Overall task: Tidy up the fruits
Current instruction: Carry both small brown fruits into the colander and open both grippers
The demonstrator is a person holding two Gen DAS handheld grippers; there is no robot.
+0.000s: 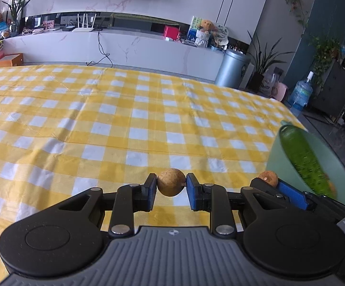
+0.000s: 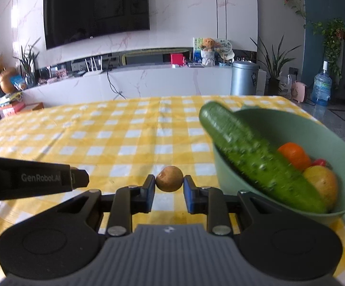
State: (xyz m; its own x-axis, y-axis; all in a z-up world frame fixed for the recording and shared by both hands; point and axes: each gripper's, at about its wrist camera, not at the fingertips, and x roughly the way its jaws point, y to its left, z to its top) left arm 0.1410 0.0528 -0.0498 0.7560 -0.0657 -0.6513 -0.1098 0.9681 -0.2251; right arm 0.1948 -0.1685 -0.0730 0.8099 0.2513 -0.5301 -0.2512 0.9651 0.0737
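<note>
1. My left gripper [image 1: 171, 183] is clamped on a small round brown fruit [image 1: 171, 182], blue pads pressing both sides, held clear above the yellow checked cloth [image 1: 101, 124]
2. My right gripper [image 2: 169, 179] is pinched on a second brown fruit [image 2: 169, 178] the same way, also off the cloth
3. Green bowl [image 2: 291, 124] sits to the right of both tools, near the table's right edge; it holds a cucumber [image 2: 256, 159] lying diagonally with its far end poking over the rim, plus an orange fruit [image 2: 294, 155], a yellowish one [image 2: 322, 181] and something small and red
4. Right hand is nearer: bowl wall is just beside its right jaw. Left hand is further out, with the right gripper between it and the bowl
5. My call: right drops first, into the open pocket behind the cucumber; left follows
</note>
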